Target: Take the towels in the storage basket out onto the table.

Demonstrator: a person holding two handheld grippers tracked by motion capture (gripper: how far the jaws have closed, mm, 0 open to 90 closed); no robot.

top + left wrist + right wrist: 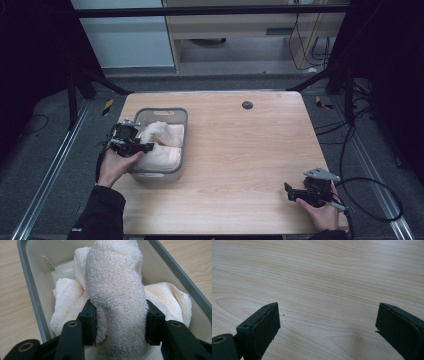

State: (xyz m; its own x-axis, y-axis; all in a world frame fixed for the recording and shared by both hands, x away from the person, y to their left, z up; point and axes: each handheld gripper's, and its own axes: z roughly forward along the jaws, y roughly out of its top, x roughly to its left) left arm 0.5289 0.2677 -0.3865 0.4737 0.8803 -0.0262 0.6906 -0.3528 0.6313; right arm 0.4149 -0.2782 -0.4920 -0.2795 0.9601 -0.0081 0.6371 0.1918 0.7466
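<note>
Near the table's front right corner, the right gripper rests with jaws spread wide over bare wood. Farther back at the left, the left gripper clamps a fold of white towel lying in the grey bin.

I work in a lab-like test bay: a bare wooden table in a black metal frame, loose cables on grey flooring (dark curtains either side).
</note>
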